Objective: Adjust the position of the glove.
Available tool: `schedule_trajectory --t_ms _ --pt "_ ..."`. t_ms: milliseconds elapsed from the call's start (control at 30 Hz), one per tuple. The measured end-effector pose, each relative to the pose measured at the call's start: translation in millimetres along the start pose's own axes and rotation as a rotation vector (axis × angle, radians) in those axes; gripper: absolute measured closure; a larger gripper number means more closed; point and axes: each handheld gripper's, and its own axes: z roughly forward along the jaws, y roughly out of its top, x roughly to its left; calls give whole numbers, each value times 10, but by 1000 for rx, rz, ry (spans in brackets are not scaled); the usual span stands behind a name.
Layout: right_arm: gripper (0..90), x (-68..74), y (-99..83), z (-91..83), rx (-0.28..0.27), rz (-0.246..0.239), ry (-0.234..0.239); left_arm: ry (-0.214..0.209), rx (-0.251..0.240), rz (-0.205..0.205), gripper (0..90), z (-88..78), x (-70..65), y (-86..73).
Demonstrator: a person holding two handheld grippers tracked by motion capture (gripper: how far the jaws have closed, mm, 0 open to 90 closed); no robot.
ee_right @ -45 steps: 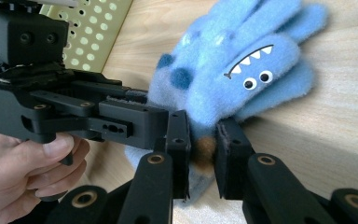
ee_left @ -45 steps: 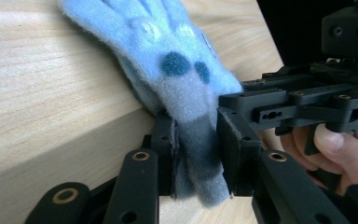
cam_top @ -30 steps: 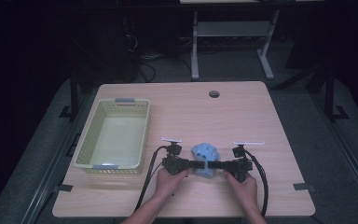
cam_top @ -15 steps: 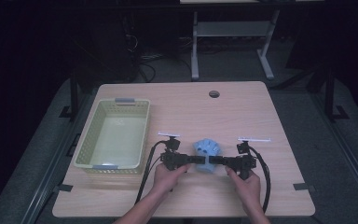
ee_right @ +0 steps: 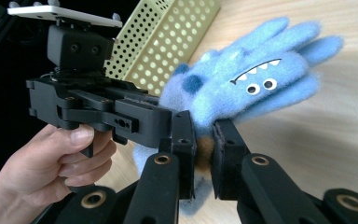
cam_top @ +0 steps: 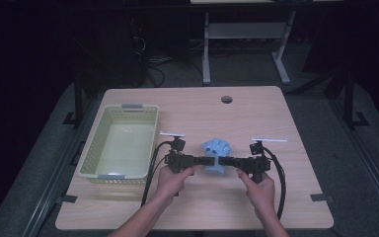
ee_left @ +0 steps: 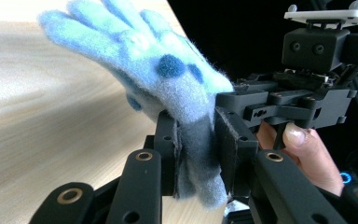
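I am holding a glove (cam_top: 215, 154) between my two grippers, above the table (cam_top: 296, 123), near its front edge and to the right of the basket (cam_top: 121, 143). My left gripper (cam_top: 203, 161) is pinching the glove's cuff end from the left, and in the left gripper view its jaws are pressing together on the grey-blue fleece (ee_left: 196, 154), with the fingers of the glove fanning up and away over the wood. My right gripper (cam_top: 225, 161) is coming in from the opposite side, and in the right gripper view its jaws are clamping the same cuff (ee_right: 204, 149), a bit of brown lining showing between them. The glove is fuzzy and light blue, with dark spots, and that view is showing a small face with eyes and teeth on it. The two grippers are meeting nose to nose at the glove, and my hands are gripping their handles.
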Motion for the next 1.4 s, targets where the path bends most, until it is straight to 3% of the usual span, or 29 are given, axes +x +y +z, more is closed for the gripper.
schedule_trajectory --t_ms 600,1400 --pt "817 327 276 204 3 -72 23 -3 -51 16 688 -410 -25 161" --pt "817 661 513 533 37 -122 53 0 -104 17 693 -887 14 255"
